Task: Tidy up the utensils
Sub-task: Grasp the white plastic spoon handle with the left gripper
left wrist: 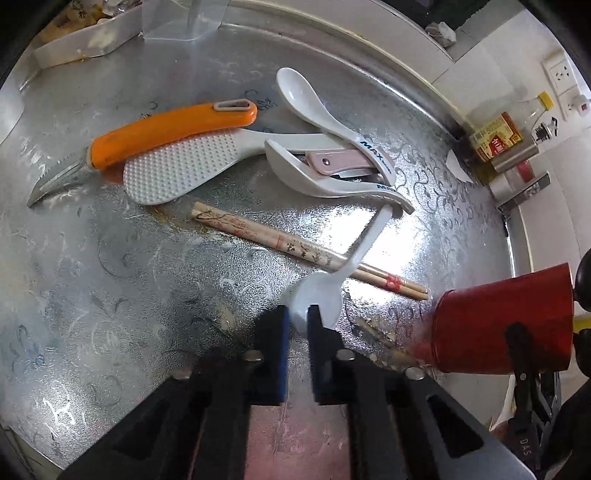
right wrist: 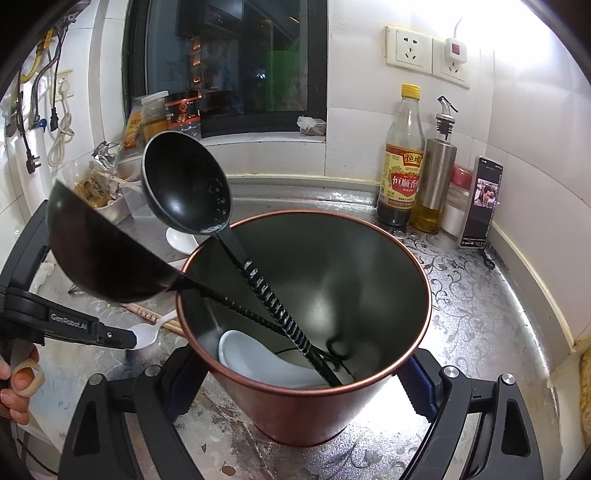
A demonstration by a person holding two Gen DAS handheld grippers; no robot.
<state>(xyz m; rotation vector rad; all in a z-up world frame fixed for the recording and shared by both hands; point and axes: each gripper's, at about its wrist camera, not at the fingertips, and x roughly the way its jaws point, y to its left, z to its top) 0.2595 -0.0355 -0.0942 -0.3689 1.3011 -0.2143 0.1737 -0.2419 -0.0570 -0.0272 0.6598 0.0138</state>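
Observation:
My left gripper (left wrist: 298, 318) is shut on the bowl of a white plastic spoon (left wrist: 364, 247), whose handle slants up across a pair of patterned chopsticks (left wrist: 258, 236). Beyond lie an orange-handled serrated knife (left wrist: 166, 133), a white rice paddle (left wrist: 177, 173), two white ceramic spoons (left wrist: 306, 99), and a pink folding knife (left wrist: 340, 162). My right gripper (right wrist: 301, 373) is shut on a red metal cup (right wrist: 295, 417). In the cup stand two black ladles (right wrist: 184, 184) and a white ceramic spoon (right wrist: 258, 363). The cup (left wrist: 502, 317) also shows at the right of the left wrist view.
A vinegar bottle (right wrist: 404, 166), a steel oil dispenser (right wrist: 437, 173) and a phone (right wrist: 480, 203) stand against the tiled back wall at right. A white tray (left wrist: 85, 40) and a clear container (left wrist: 184, 18) sit at the counter's far left. A person's hand (right wrist: 18, 380) holds the left gripper.

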